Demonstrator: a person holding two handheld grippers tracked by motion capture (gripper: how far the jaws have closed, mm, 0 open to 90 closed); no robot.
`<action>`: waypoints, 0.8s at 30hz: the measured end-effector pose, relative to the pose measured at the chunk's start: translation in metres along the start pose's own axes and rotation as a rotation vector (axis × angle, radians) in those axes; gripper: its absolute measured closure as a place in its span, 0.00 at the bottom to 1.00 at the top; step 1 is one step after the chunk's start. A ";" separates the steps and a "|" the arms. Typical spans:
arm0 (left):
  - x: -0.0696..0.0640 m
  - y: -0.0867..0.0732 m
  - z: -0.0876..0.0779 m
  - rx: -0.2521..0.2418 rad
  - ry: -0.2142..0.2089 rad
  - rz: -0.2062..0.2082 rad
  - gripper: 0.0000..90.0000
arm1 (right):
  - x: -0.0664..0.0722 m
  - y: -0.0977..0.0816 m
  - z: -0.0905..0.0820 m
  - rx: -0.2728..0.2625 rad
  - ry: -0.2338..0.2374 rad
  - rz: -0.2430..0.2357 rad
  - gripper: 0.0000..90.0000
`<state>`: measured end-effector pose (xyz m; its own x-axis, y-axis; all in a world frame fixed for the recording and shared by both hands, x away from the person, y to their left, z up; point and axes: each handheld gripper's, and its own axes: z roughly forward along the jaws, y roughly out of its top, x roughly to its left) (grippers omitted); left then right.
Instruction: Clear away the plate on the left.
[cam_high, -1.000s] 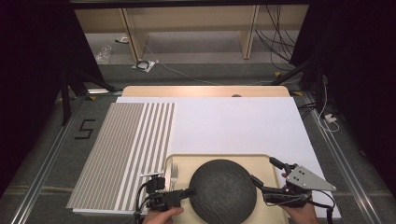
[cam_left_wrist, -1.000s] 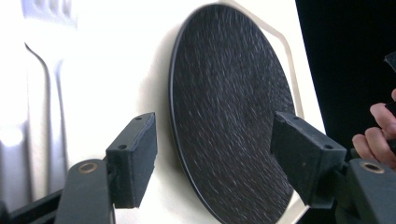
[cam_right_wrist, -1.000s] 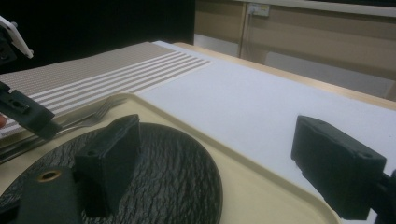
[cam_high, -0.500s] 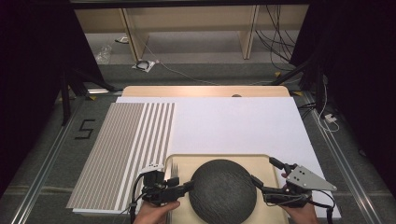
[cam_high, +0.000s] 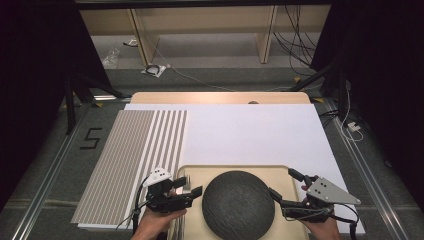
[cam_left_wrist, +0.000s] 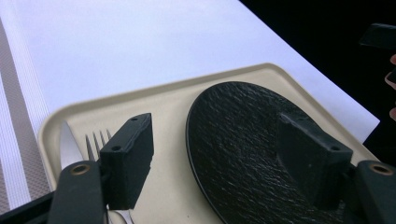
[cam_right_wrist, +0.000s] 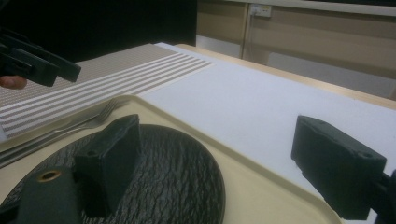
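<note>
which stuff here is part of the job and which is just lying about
In the job: round black textured plate, beige plastic tray, left gripper, right gripper, both open.
Lying about: metal fork, metal knife, striped grey-and-white placemat, white table sheet.

A round black plate (cam_high: 238, 206) with a rough, slate-like face lies flat in the middle of a beige tray (cam_high: 235, 170), which sits at the worktop's near edge. A fork (cam_left_wrist: 95, 142) lies along the tray's left rim.
</note>
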<state>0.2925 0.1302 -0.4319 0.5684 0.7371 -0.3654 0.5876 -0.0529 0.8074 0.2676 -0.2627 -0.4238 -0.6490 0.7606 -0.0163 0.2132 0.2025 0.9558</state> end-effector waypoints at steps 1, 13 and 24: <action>0.001 0.001 -0.001 -0.010 0.001 0.009 0.31 | 0.000 0.000 0.000 0.000 0.000 0.000 0.19; 0.006 0.003 -0.007 -0.100 -0.009 0.087 0.28 | 0.000 0.000 0.000 -0.001 -0.001 0.000 0.19; 0.007 0.000 -0.014 -0.184 -0.012 0.156 0.25 | 0.000 0.000 0.000 -0.004 -0.003 0.002 0.19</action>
<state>0.2885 0.1445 -0.4282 0.6513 0.7216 -0.2346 0.3780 -0.0405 0.9249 0.2677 -0.2629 -0.4237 -0.6462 0.7630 -0.0149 0.2121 0.1983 0.9569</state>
